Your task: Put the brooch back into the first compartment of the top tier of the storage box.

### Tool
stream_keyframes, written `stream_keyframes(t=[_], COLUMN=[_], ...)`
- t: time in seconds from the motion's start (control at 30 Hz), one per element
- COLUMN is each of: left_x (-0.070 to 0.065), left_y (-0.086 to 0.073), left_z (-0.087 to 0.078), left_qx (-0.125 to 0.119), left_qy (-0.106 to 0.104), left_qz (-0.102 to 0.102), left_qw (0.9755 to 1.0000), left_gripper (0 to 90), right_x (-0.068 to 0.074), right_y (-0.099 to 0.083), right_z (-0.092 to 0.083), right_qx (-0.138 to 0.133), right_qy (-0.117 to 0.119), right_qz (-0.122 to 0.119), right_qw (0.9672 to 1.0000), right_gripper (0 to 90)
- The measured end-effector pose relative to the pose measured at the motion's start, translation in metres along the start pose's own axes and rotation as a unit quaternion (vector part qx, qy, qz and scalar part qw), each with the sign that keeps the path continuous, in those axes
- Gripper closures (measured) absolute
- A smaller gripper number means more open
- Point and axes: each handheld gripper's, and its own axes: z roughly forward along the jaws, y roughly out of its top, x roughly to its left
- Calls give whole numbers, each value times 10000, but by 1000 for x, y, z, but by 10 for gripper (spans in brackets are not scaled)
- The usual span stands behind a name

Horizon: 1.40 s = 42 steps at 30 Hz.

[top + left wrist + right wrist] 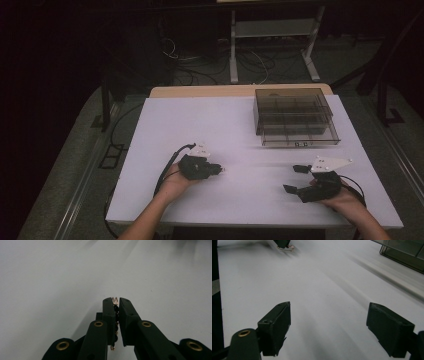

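My left gripper (220, 170) rests on the white table top (200, 125) at the front left, its jaws pressed together. In the left gripper view the left gripper (116, 300) is shut on a thin beaded wire piece (115, 308), with dark beads between the pads and gold loops sticking out at tip and base. My right gripper (295, 179) lies at the front right, its jaws wide apart. Seen in the right gripper view, the right gripper (328, 312) has only bare table between its jaws. Far off there, the wire loop (288, 248) hangs from the other gripper's tip.
A smoky transparent compartment box (295, 117) stands at the back right of the table; its corner shows in the right gripper view (404, 252). Cables trail from both grippers. Beyond the table lie floor cables and a metal frame (272, 35).
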Motion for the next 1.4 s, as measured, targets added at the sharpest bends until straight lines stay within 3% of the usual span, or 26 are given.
stream_keyframes(t=[0.37,0.83,1.4], left_x=[-1,3,-1], left_y=[7,28,55], left_z=[0,4,11], left_qx=[-114,-371,-661], left_qy=[-127,-147,-393], left_qz=[-50,-57,40], left_qw=[9998,9992,9970], left_gripper=[825,825,824], right_x=[0,0,-1], right_y=[0,0,-1], right_z=[1,2,1], right_qx=[10,39,31], right_qy=[1,-8,-15], right_qz=[-11,-2,18], right_qw=[10000,10000,10000], right_gripper=[191,191,191])
